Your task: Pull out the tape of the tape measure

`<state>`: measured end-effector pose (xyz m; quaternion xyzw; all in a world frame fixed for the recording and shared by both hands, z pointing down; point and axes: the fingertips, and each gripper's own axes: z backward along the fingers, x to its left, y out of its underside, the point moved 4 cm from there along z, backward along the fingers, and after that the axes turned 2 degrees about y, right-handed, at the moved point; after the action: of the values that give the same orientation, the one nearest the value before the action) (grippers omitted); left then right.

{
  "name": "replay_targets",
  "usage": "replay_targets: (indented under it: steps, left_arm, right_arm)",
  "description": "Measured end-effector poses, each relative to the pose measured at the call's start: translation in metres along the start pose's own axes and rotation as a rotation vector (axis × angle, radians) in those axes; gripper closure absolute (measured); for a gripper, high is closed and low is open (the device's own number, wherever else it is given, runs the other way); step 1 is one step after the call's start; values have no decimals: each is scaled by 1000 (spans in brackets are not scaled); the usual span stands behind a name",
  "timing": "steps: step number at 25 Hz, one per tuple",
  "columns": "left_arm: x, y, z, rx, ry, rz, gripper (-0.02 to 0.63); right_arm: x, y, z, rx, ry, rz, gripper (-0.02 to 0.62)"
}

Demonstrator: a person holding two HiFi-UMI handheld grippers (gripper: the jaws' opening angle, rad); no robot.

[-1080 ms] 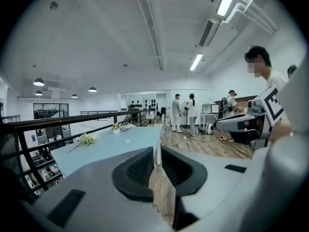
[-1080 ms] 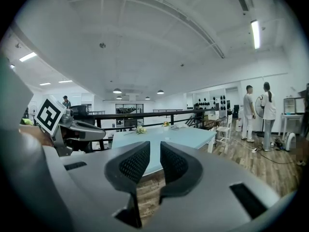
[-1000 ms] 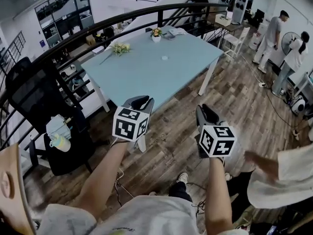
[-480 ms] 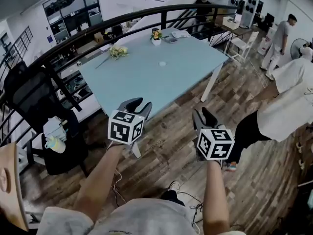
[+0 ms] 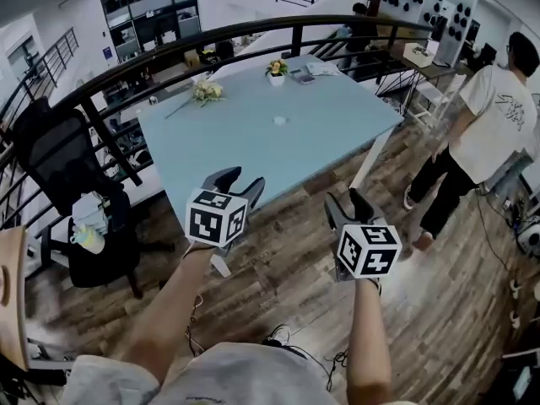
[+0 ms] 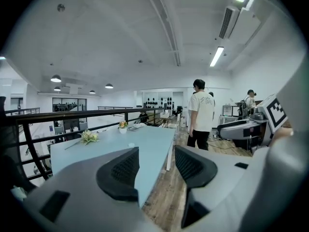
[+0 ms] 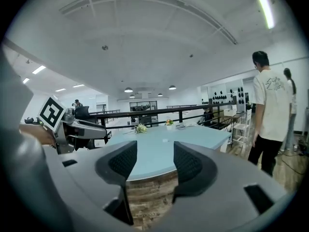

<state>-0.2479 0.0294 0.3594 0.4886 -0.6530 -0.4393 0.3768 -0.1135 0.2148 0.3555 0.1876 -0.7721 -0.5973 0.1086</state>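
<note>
Empty and short of the worktop (image 5: 337,133); no tape pulled yet.
The left hand-held gripper (image 5: 239,181) and right hand-held gripper (image 5: 347,203) have just been opening and stand wide, with nothing between the jaws. A small pale object (image 5: 280,121) far off on the worktop may be the tape measure; grasping and pulling remain.

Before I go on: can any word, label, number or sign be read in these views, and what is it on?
No text can be read.
White T-shirt of the standing person: print on the back, too blurred to read.
Blue wall sign: too small to read.
Left marker cube and right marker cube: square code patterns only, no letters or digits.
</note>
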Motion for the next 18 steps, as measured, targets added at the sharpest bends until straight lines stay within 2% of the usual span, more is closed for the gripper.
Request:
replay_targets:
  steps: [10,18]
  left_arm:
    - [-21,-16,-27,-2,-83,6,330]
    - [-17,-19,-35,-5,-126,13,325]
  right_arm:
    - [-45,-13,-17,-5,-77,8,342]
    - [-61,-14,-29,-4,-87,8,341]
